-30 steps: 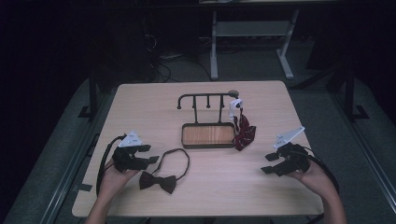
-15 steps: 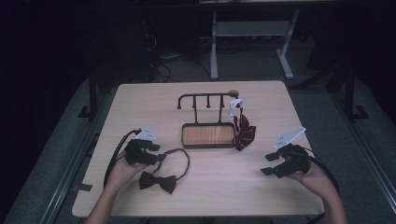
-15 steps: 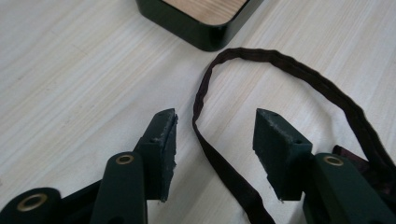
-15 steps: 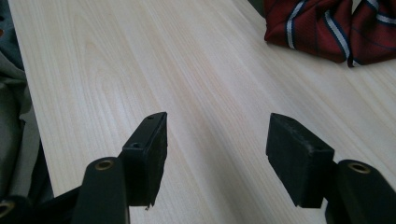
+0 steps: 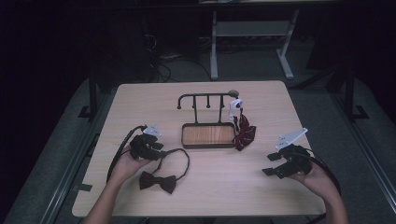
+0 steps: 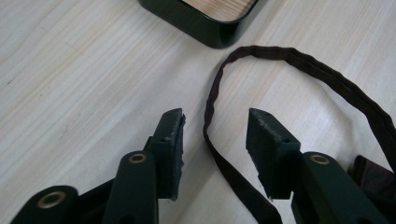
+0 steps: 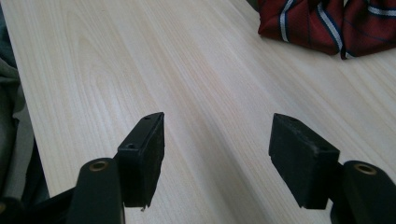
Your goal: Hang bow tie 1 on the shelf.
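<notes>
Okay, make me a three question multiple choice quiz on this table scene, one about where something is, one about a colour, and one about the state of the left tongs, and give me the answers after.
1. Where does the dark bow tie lie?
A. In the wooden tray
B. On the table near the left tongs
C. Hung on the rack

2. What colour is the striped tie beside the tray?
A. Red
B. Green
C. Yellow

3. How do the left tongs stand?
A. Shut on the tray rim
B. Shut on nothing
C. Open, with the bow tie's strap between the jaws

Answers:
1 B, the high view shows it flat on the tabletop, just in front of the left tongs.
2 A, the right gripper view shows red cloth with white and blue stripes.
3 C, the left gripper view shows the strap running through the gap, with the jaws apart.
</notes>
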Available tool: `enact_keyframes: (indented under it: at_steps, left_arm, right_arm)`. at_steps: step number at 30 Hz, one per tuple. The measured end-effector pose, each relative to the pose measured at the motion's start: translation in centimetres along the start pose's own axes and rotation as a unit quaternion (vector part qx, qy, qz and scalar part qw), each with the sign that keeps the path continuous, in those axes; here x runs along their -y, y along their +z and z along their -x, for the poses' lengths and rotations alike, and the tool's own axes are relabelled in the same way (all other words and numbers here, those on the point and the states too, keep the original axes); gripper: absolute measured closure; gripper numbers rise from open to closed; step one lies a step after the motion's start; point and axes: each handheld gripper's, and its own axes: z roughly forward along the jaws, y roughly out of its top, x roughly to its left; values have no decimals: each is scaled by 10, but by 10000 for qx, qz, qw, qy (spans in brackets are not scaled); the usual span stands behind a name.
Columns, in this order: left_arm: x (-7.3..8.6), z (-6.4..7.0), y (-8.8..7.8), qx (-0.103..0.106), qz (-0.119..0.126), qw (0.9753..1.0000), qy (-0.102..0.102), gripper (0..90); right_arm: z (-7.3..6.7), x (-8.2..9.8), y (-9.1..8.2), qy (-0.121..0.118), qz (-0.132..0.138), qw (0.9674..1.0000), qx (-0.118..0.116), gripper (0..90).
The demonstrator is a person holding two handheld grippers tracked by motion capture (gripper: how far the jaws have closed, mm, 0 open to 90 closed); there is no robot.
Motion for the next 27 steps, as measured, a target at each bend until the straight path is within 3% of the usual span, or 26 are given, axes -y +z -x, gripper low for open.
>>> enact_keyframes:
  at_steps: [1, 6, 10, 11, 27]
  left_arm:
    - [-1, -2, 2, 35, -108, 9999, -3, 580]
    - [-6, -5, 6, 112, -172, 9998, -22, 624]
    - [-12, -6, 9, 151, -279, 9995, 40, 655]
    - [-14, -8, 11, 147, -442, 9988, 149, 656]
    - [-15, -12, 20, 255, -621, 9977, 133, 773]
  right_arm:
    - [0, 0, 0, 24, -3, 10000, -22, 350]
    - [0, 1, 1, 14, -33, 10000, -28, 350]
    - [-1, 1, 0, 11, -34, 10000, -9, 349]
    - [-1, 1, 0, 10, -24, 10000, -9, 349]
    - [-2, 1, -1, -47, -21, 10000, 13, 349]
